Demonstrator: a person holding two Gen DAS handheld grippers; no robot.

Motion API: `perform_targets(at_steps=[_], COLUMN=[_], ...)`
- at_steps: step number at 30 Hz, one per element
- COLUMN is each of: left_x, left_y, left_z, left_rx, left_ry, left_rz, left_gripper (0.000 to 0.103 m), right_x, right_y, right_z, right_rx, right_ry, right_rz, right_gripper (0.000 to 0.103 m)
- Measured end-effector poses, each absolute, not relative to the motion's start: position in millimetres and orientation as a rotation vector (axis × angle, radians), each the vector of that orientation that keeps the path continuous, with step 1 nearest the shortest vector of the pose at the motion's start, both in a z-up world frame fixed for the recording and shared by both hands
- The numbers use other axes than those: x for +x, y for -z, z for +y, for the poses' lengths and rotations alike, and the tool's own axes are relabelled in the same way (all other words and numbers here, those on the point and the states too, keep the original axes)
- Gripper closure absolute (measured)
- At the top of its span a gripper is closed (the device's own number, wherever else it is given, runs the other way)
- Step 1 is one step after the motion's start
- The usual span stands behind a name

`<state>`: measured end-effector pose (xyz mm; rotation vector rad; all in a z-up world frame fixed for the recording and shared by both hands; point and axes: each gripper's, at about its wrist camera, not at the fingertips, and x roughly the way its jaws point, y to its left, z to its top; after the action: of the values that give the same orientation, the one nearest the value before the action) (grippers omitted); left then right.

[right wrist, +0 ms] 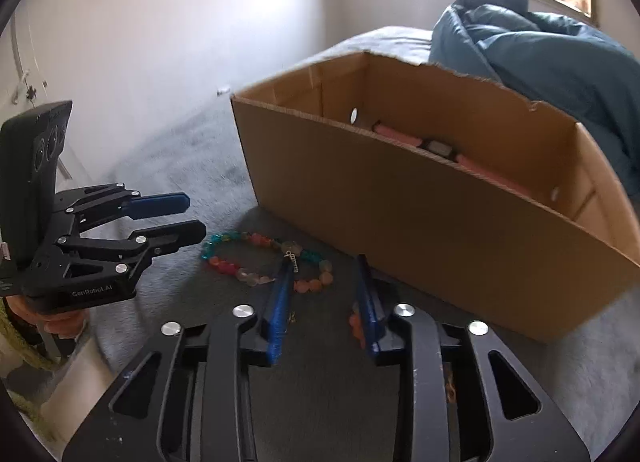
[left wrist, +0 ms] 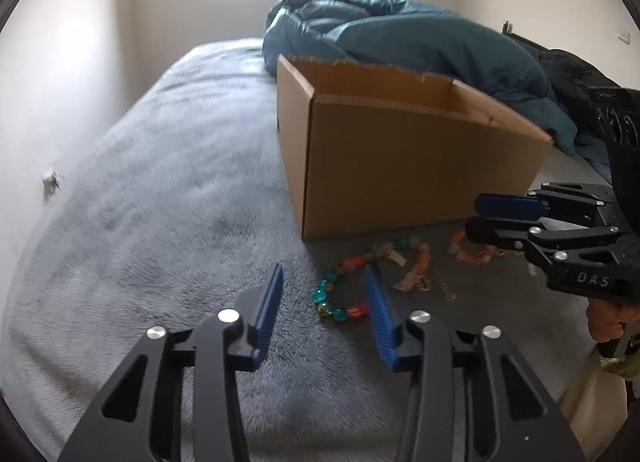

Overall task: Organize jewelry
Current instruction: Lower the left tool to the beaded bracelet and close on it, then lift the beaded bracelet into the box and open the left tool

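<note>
Both grippers' jaws apart, bead necklace (right wrist: 256, 262) beside cardboard box (right wrist: 420, 229)

We see a necklace of chunky translucent beads in teal, orange, red and pale pink (right wrist: 256, 262) lying loosely looped and flat on the grey plush bed cover, just in front of the open brown cardboard box (right wrist: 420, 213). A small silver clasp sits near the middle of the loop. A second string of pale orange beads (left wrist: 464, 250) lies close beside it, partly hidden. Inside the box we make out pink items (right wrist: 400, 137), too indistinct to identify.
</note>
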<state>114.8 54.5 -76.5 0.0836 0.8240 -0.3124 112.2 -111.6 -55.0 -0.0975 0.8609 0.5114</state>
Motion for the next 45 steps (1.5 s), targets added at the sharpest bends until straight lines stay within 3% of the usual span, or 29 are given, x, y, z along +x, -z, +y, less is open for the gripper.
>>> perform_targets(at_steps=[6,15,21,25,27,45], left_x=[128.7,134.8,137.5,133.7,132.8,84.7], left_y=[97.7,112.3,114.5,113.8,112.3,53.7], left_z=[52.6,50.3,44.3,37.7,36.3,30.7], left_rx=[0.084,0.08,0.107,0.139,0.141,0.1], left_ry=[0.328,0.327,0.315,0.291,0.287,0.279], left_rz=[0.883,0.92,0.917,0.899,0.896,0.761], left_gripper=[0.079,0.081,0.081,0.086,0.094,0.094], right_x=[129.9,141.3,146.3,139.2,134.8,64.6], right_y=[76.1,94.3,95.7,90.3,84.4,20.3], right_z=[-101.0,-92.4,-79.4,-76.0,-74.0,-87.5], right_rx=[-0.126,-0.143,-0.126,-0.128,-0.127,-0.149], right_ry=[-0.525,-0.516,-0.506,-0.48,-0.472,-0.407], right_rz=[0.936,1.021,1.031,1.0,0.982,0.803], right_gripper=[0.081,0.081,0.092,0.095,0.095,0.095])
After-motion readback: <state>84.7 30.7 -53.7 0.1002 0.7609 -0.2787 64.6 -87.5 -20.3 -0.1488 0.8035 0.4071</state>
